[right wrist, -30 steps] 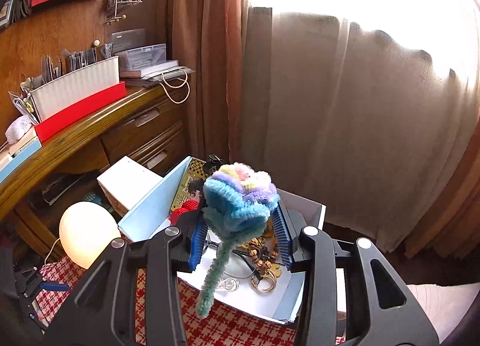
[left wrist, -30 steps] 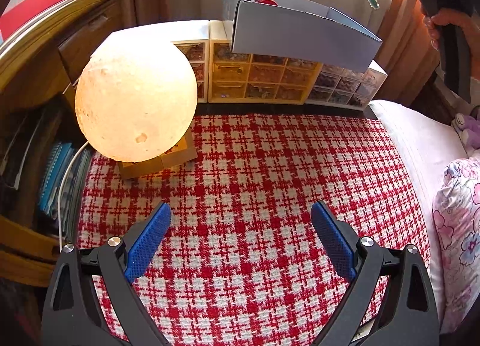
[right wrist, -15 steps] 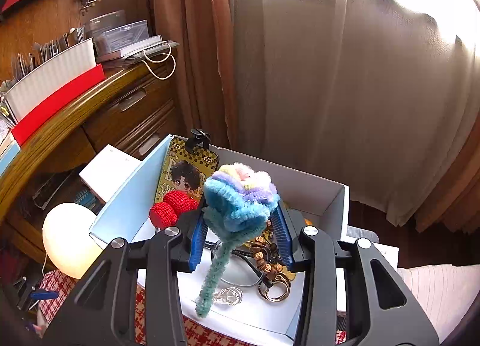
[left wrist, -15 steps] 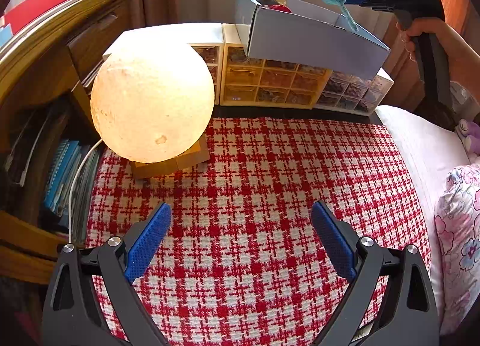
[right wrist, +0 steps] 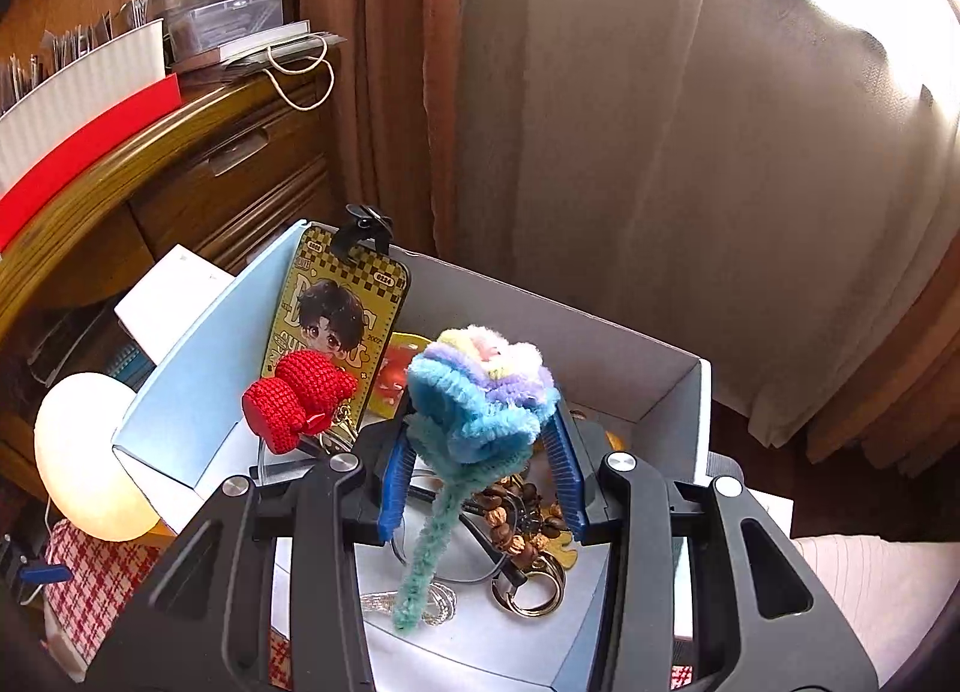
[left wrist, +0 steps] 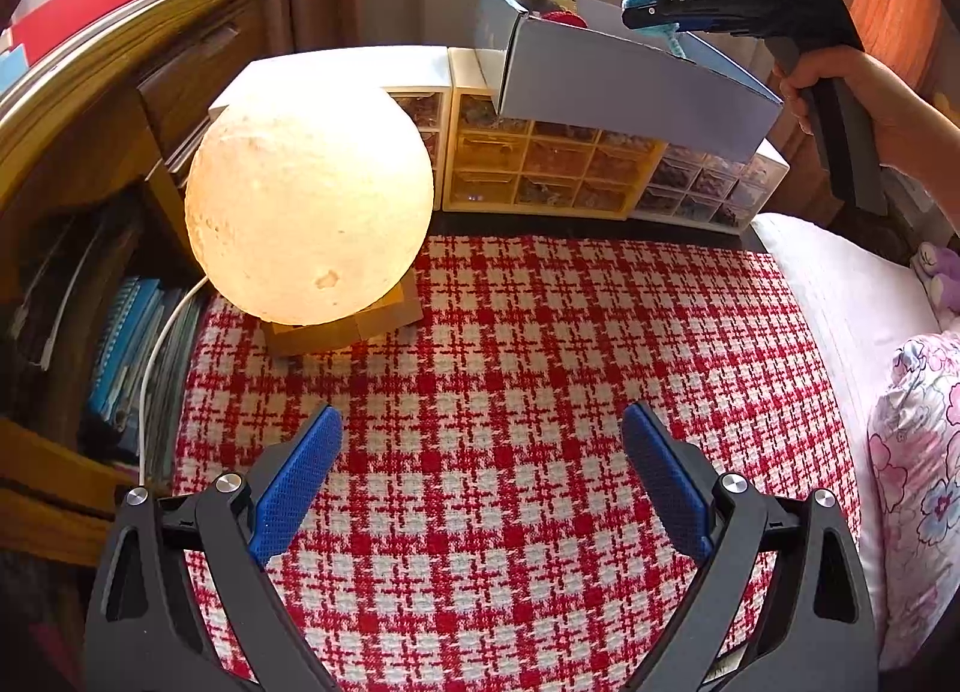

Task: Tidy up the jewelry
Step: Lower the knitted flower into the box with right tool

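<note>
The right tongs [right wrist: 480, 452] pinch a fuzzy pipe-cleaner flower [right wrist: 480, 398] by its blue, purple and yellow head, and its green stem hangs down over the open grey box [right wrist: 600, 344], which holds a red crocheted charm [right wrist: 294, 398], a yellow cartoon card [right wrist: 342, 326], wooden beads [right wrist: 522, 518] and a gold key ring [right wrist: 528, 590]. The box stands on top of the small drawer organizers [left wrist: 552, 164] behind a glowing moon lamp [left wrist: 306, 212]. The left tongs [left wrist: 480, 482] are spread wide with nothing between them, above the red and white checked cloth [left wrist: 510, 362], well apart from the box.
</note>
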